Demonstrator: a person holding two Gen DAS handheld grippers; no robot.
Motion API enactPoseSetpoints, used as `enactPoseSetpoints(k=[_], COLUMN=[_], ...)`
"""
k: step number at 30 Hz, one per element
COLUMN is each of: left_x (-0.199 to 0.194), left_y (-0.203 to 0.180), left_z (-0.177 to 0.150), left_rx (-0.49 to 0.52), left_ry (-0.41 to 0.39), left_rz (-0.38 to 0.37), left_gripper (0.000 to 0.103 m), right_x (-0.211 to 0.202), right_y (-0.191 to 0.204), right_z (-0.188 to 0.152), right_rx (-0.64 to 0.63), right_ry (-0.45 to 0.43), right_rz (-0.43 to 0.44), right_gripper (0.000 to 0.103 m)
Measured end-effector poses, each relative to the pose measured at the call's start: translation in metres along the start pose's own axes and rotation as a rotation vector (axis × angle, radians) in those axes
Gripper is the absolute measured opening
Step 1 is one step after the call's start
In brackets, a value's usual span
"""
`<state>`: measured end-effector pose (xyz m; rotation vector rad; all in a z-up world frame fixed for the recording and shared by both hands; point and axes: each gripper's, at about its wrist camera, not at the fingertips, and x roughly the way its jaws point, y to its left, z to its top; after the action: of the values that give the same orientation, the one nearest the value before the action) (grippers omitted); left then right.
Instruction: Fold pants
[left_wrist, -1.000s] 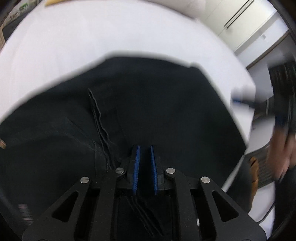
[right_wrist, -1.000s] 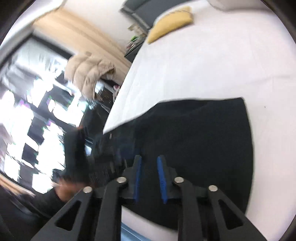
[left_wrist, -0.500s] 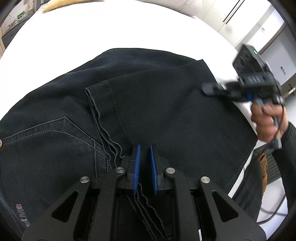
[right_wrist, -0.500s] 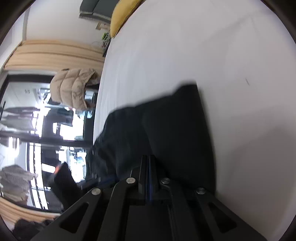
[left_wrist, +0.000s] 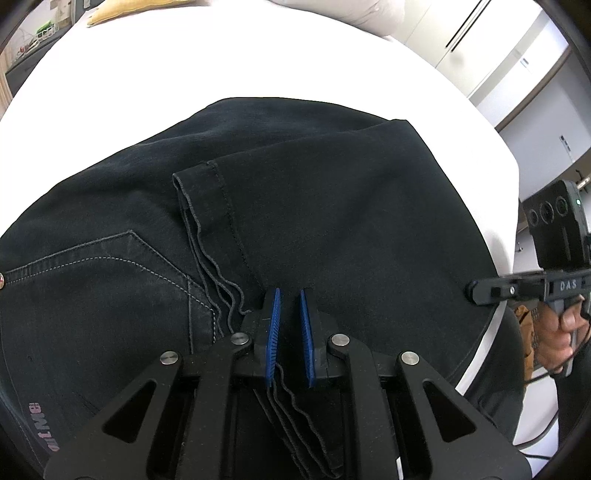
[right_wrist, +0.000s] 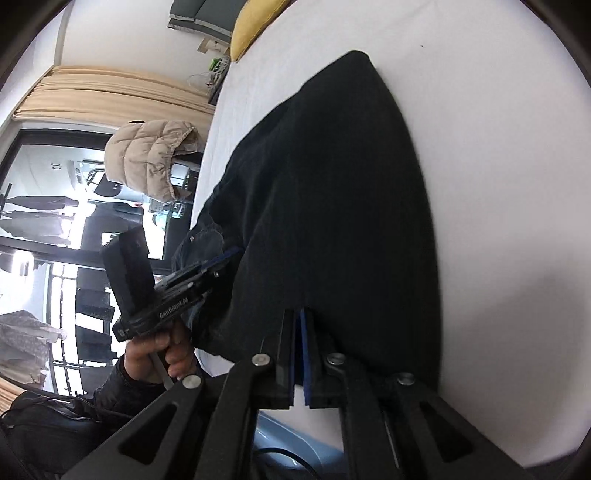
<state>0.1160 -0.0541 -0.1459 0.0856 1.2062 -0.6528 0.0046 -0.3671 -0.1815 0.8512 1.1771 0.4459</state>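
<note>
Black jeans (left_wrist: 314, 229) lie folded on a white bed, leg hems (left_wrist: 199, 221) laid over the seat with its back pocket (left_wrist: 110, 280). My left gripper (left_wrist: 288, 295) hovers just over the hems with its blue pads a little apart, holding nothing. My right gripper (right_wrist: 300, 314) is shut on the folded edge of the jeans (right_wrist: 332, 184) near the bed's front edge. It also shows in the left wrist view (left_wrist: 476, 290) at the jeans' right edge. The left gripper shows in the right wrist view (right_wrist: 225, 254).
The white bed sheet (left_wrist: 221, 55) spreads beyond the jeans. A yellow pillow (right_wrist: 255, 26) lies at the far end. A beige puffer jacket (right_wrist: 155, 155) hangs near the window. White cabinets (left_wrist: 480, 48) stand past the bed.
My right gripper went from open to shut on the jeans' folded edge and swung round. My left gripper opened slightly and stayed over the hems.
</note>
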Motion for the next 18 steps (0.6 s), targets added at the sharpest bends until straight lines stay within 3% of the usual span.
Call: enactPoseSetpoints(k=[4,8,13,15,17,18], left_x=[-0.001,-0.006,-0.048,-0.079,-0.111,-0.129], left_y=[0.003,0.006,0.010,0.018,0.031,0.041], left_z=[-0.002,-0.003,-0.020,-0.037,-0.059,-0.072], left_rx=[-0.002,-0.014,-0.049,-0.069,-0.113,-0.152], left_ry=[-0.006,-0.028,-0.102,-0.162,-0.219,-0.247], left_rz=[-0.003,-0.018,-0.051,-0.067,-0.082,-0.081], left_gripper=[0.011,0.011,0.011,0.011,0.016,0.021], right_x=[0.002,0.003,-0.001,-0.003,-0.008,-0.011], right_y=[-0.009,-0.027,-0.011,0.002,0.023,0.035], right_z=[-0.007,-0.009,-0.015,-0.018,-0.023,-0.025], right_rx=[0.034,0.065,0.035,0.008,-0.028,-0.043], right_ry=[-0.026,-0.075,-0.127,-0.154,-0.201,-0.236], right_rz=[-0.015,0.026,-0.037,-0.063,-0.058,-0.050], right_gripper=[0.000,0.000,0.000,0.019,0.066,0.075])
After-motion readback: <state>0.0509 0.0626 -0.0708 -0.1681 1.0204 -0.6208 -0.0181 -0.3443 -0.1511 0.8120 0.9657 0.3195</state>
